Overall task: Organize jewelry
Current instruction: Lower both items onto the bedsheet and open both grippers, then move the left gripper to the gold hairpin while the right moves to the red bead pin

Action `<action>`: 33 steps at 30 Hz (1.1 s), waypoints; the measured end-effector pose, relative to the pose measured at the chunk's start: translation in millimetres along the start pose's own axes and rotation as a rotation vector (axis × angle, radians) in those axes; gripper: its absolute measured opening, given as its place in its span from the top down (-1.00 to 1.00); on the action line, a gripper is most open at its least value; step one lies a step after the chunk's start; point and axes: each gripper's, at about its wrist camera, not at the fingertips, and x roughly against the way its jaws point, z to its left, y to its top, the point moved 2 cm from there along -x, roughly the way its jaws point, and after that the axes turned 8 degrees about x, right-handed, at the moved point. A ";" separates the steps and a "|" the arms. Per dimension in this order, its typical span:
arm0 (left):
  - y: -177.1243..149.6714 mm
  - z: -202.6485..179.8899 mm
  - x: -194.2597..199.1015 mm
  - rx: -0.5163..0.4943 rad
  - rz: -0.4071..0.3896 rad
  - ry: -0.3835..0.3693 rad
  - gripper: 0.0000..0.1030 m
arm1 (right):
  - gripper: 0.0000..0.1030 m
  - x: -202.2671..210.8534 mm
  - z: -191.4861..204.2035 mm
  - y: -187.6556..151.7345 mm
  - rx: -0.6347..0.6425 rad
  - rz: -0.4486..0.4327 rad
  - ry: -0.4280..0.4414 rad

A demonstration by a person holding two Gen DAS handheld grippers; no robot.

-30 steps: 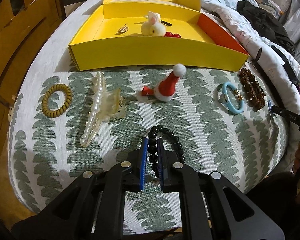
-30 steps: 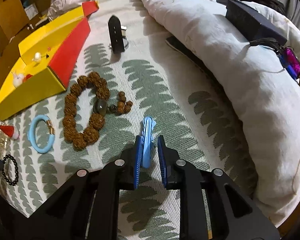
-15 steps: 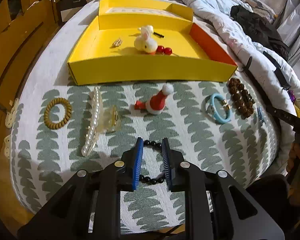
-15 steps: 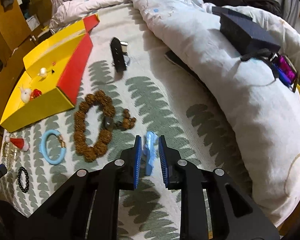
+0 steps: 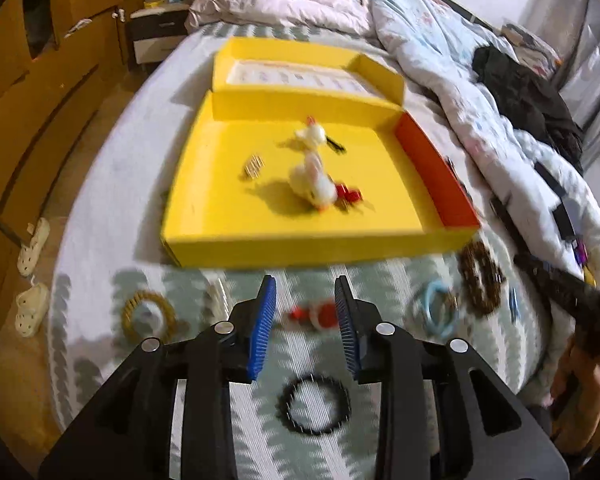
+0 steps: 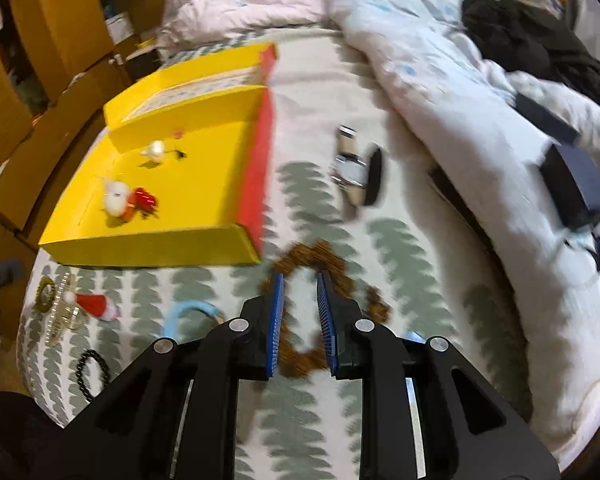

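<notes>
Left wrist view: left gripper has just been opening — jaws apart, nothing between them, black bead bracelet lying loose on the leaf-print bedspread below. Open cloth lies short of the yellow tray, whose near wall stands ahead; inside are a white fluffy clip and red beads. Right gripper shows a narrow empty gap over the brown bead bracelet.

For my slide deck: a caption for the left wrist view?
Open left claw above black bead bracelet lying on bedspread, yellow tray ahead.
</notes>
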 end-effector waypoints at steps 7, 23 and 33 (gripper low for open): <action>51.3 15.3 -17.1 0.066 0.006 0.008 0.36 | 0.56 -9.5 41.0 36.5 0.083 -0.006 0.051; 105.0 37.1 -102.7 0.106 0.130 0.083 0.34 | 0.56 -71.6 110.0 103.0 0.176 0.080 0.161; 114.3 39.6 -127.9 0.073 0.181 0.089 0.34 | 0.56 -122.2 137.2 108.1 0.218 0.169 0.194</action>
